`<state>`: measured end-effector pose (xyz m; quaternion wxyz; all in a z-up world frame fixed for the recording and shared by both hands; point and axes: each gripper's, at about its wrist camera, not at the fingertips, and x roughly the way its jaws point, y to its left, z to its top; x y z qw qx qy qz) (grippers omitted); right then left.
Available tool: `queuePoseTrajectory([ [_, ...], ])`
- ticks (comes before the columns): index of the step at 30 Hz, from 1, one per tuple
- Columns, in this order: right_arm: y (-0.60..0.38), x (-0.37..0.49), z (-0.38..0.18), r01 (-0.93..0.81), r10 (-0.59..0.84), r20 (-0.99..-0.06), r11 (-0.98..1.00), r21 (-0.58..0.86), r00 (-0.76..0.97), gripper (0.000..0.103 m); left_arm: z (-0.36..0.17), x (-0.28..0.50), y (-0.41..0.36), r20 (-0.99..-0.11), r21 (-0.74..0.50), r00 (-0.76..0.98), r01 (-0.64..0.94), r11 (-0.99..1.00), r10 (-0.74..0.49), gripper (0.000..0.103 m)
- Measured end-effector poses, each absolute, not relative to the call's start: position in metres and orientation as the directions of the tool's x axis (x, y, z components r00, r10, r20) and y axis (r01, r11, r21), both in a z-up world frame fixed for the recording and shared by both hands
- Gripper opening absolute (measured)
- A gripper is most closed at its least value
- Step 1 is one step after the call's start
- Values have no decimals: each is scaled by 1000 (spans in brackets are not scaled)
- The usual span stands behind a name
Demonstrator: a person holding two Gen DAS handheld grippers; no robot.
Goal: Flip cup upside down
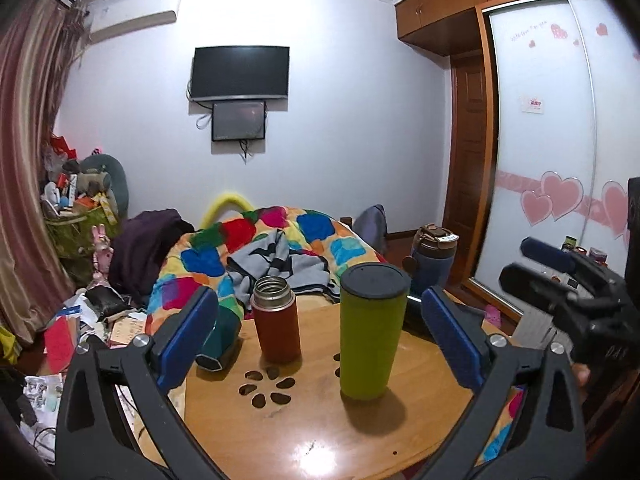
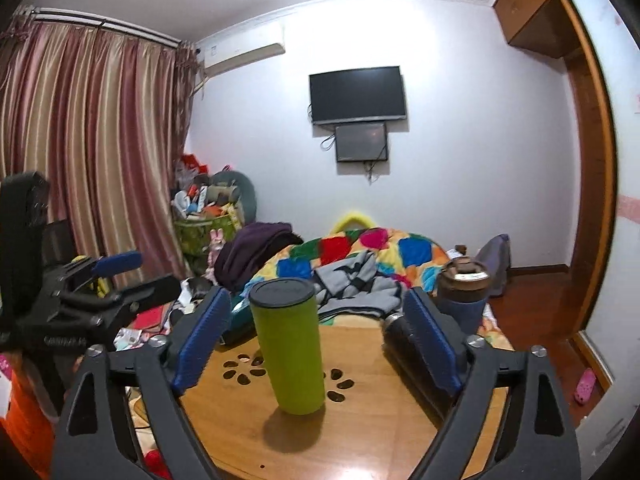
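A tall lime-green cup (image 1: 372,332) with a dark flat top end stands on the round wooden table (image 1: 320,432); it also shows in the right wrist view (image 2: 290,344). My left gripper (image 1: 320,336) is open, its blue pads on either side of the cup and a red flask (image 1: 277,318), a little short of them. My right gripper (image 2: 316,344) is open with the green cup standing between its pads, untouched. The right gripper also shows at the right edge of the left wrist view (image 1: 568,280), and the left gripper at the left edge of the right wrist view (image 2: 100,284).
The red flask has an open steel mouth. A dark teal object (image 1: 220,340) lies at the table's left edge. A dark bottle (image 2: 404,344) sits behind the right pad. A blue jug (image 2: 464,292) stands beyond the table. A bed with a colourful quilt (image 1: 256,248) lies behind.
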<state>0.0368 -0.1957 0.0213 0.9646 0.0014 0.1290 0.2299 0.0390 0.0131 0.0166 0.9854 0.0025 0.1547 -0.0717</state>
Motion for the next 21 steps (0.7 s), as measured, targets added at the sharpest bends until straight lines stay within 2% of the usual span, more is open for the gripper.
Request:
queuePoseTrajectory([
  [1, -198, 33, 22, -436, 438, -242, 898, 64, 866, 102, 16, 35, 11, -303, -14, 943, 139, 990, -137, 103],
  [2, -200, 28, 23, -429, 432, -233, 901, 66, 871, 103, 16, 30, 10, -299, -12, 945, 135, 991, -133, 103],
  [8, -207, 11, 26, -394, 401, -217, 916, 73, 890, 103, 14, 12, 8, -279, -32, 953, 115, 993, -119, 103],
  [21, -212, 15, 19, -391, 407, -235, 913, 113, 883, 103, 7, 11, 3, -297, -25, 948, 109, 994, -112, 103],
])
